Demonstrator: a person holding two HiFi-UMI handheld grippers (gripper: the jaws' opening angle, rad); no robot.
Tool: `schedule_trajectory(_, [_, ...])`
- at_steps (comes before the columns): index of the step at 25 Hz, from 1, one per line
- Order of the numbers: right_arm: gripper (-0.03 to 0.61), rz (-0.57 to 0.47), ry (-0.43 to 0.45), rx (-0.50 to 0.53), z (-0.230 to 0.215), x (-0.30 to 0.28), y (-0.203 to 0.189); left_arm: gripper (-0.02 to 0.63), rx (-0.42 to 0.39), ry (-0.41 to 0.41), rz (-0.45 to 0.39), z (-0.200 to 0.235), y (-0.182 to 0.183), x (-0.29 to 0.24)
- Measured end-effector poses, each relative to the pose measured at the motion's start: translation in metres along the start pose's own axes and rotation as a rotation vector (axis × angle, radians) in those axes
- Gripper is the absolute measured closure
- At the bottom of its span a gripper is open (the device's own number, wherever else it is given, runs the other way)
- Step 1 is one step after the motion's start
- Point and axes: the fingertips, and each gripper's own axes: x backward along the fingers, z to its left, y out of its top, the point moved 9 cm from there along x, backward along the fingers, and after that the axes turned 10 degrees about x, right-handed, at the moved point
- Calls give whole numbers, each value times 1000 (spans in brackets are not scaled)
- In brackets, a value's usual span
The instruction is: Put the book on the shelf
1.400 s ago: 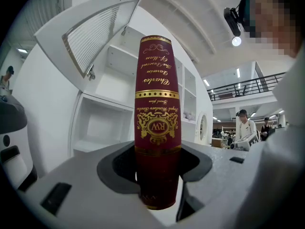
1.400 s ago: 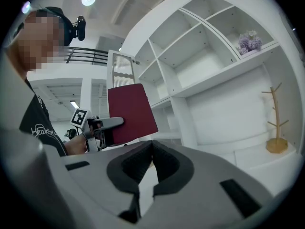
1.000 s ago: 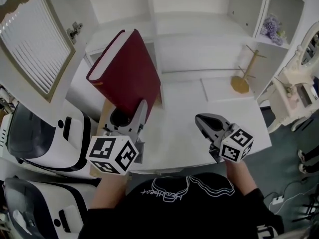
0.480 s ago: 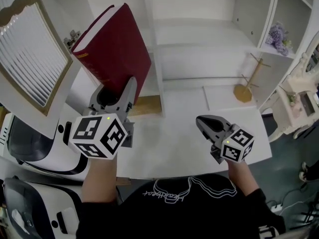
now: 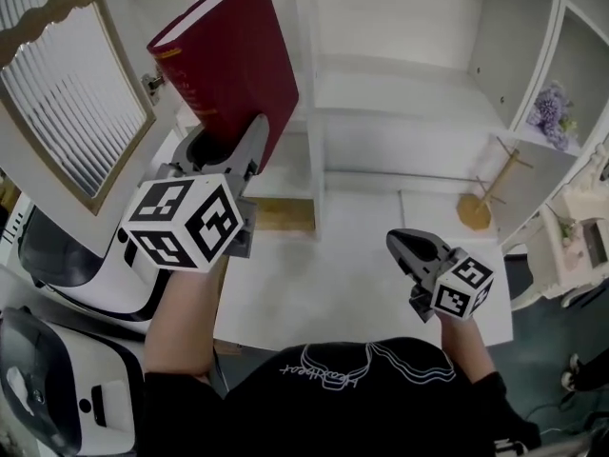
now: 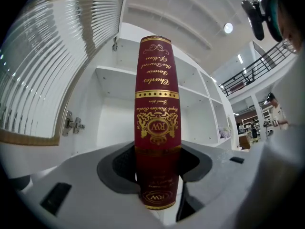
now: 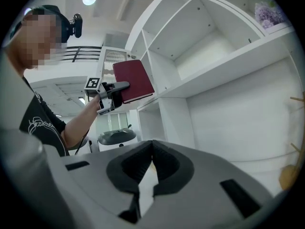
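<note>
A thick dark red book with gold print on its spine stands upright in my left gripper, which is shut on its lower end. The book is lifted in front of the left bay of the white shelf unit, near the upright divider. In the right gripper view the book shows as a red slab held out at the shelf front. My right gripper hangs low over the white desk, shut with nothing between its jaws.
An open cabinet door with ribbed glass stands left of the book. A wooden stand and purple flowers sit at the right. White machines are at the lower left.
My left gripper has lifted the book higher and farther toward the shelf, turning it more upright. The right gripper has stayed low over the desk.
</note>
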Motion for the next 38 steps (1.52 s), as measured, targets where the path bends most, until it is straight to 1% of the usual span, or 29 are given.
schedule_trajectory(4, [572, -10, 9, 11, -8, 0, 4, 410, -46, 35, -21, 3, 14, -9])
schedule_trajectory(10, [573, -22, 3, 31, -19, 9, 9, 410, -63, 67, -3, 10, 28, -34])
schedule_trajectory(18, [572, -13, -20, 37, -34, 19, 10, 410, -62, 96, 64, 20, 21, -67])
schedule_trajectory(25, [572, -12, -19, 40, -40, 24, 10, 410, -37, 107, 113, 25, 14, -85])
schedule_trajectory(30, [572, -15, -21, 33, -43, 26, 8, 410, -45, 132, 145, 28, 13, -97])
schedule_trajectory(38, [572, -16, -20, 23, -47, 27, 6, 408, -12, 144, 161, 34, 11, -111])
